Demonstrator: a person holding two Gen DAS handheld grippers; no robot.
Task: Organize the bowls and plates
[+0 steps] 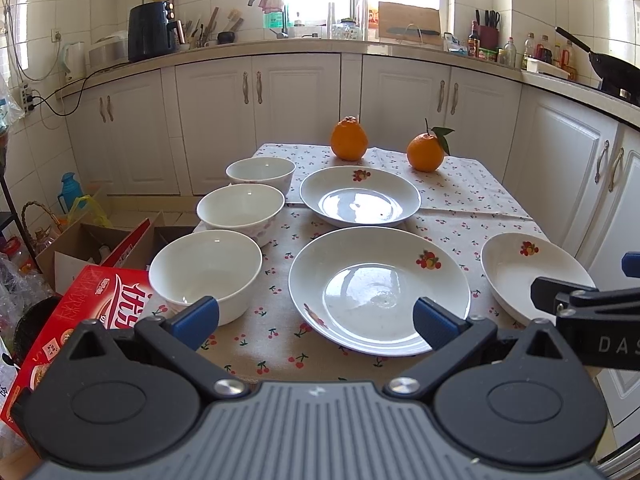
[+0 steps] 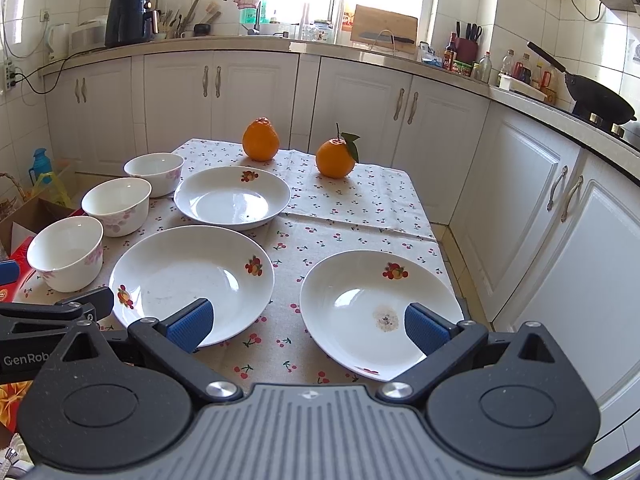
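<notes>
Three white bowls stand in a row down the table's left side: near (image 1: 206, 268), middle (image 1: 240, 210), far (image 1: 260, 172). Three white plates with fruit prints lie on the cloth: a centre plate (image 1: 378, 290), a far plate (image 1: 360, 196), and a right plate (image 2: 380, 312) with a brown stain. My left gripper (image 1: 316, 320) hangs open over the table's near edge, between the near bowl and the centre plate. My right gripper (image 2: 308, 322) is open too, low at the near edge, between the centre plate (image 2: 192, 280) and the right plate. Both hold nothing.
Two oranges (image 1: 349, 139) (image 1: 425, 152) sit at the table's far end on the cherry-print cloth (image 1: 460, 192). A red box (image 1: 80, 320) and open cartons (image 1: 92, 240) crowd the floor on the left. White cabinets (image 2: 520, 208) run along the back and close by the right.
</notes>
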